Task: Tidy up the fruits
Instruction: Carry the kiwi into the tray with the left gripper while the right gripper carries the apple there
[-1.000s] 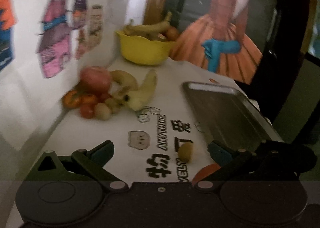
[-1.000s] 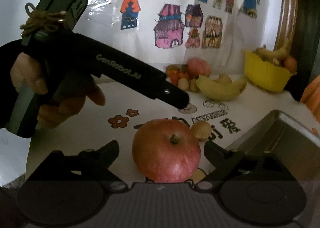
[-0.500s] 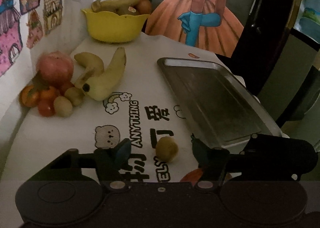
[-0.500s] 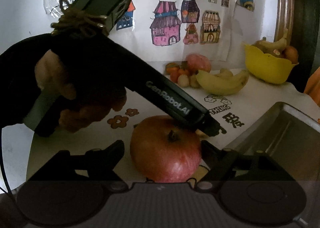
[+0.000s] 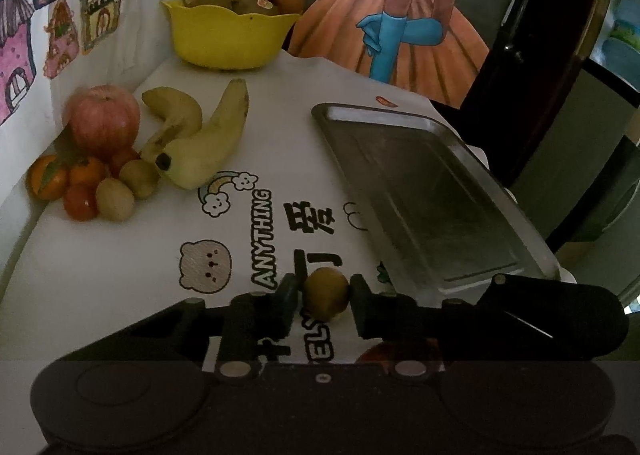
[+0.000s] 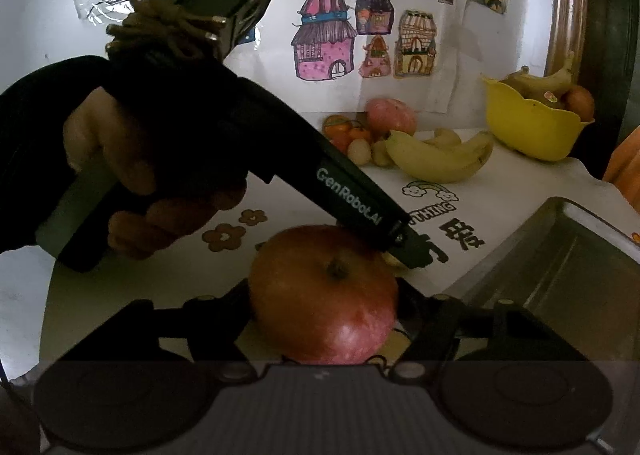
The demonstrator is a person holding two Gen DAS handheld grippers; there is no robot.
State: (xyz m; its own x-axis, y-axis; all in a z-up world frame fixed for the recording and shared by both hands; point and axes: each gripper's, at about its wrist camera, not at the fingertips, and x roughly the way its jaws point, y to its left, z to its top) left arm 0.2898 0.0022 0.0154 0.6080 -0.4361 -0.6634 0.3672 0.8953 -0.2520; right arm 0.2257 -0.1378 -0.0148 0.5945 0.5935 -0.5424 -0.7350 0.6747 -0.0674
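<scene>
The left tongs (image 5: 325, 293) stand closed in on a small brown kiwi (image 5: 325, 294): both fingers sit against its sides, so it looks gripped, though it seems to rest on the surface (image 5: 120, 255) as well. The kiwi sits squarely between the fingertips, straight ahead of the tongs, near the surface's near edge. Its long axis looks roughly upright, but the fruit is too round to be sure.

The right tongs (image 6: 324, 319) flank a large red apple (image 6: 324, 295), stem up. The fingers are spread wide around it, at or very close to its sides; contact cannot be told in this dim view. The apple lies dead centre between them, just beside the kiwi.

The relation that matters next is probably the metal tray (image 5: 432, 191): it lies just to the right of both tongs, its near corner close to the left tongs' right finger, its length running away toward the far edge. The right tongs look nearer to it.

Further out, along the left edge by the wall, lies a heap: another apple (image 5: 103, 121), bananas (image 5: 208, 139), tangerines (image 5: 60, 179) and two more kiwis (image 5: 126, 191). A yellow bowl (image 5: 228, 37) of fruit stands at the far corner.
</scene>
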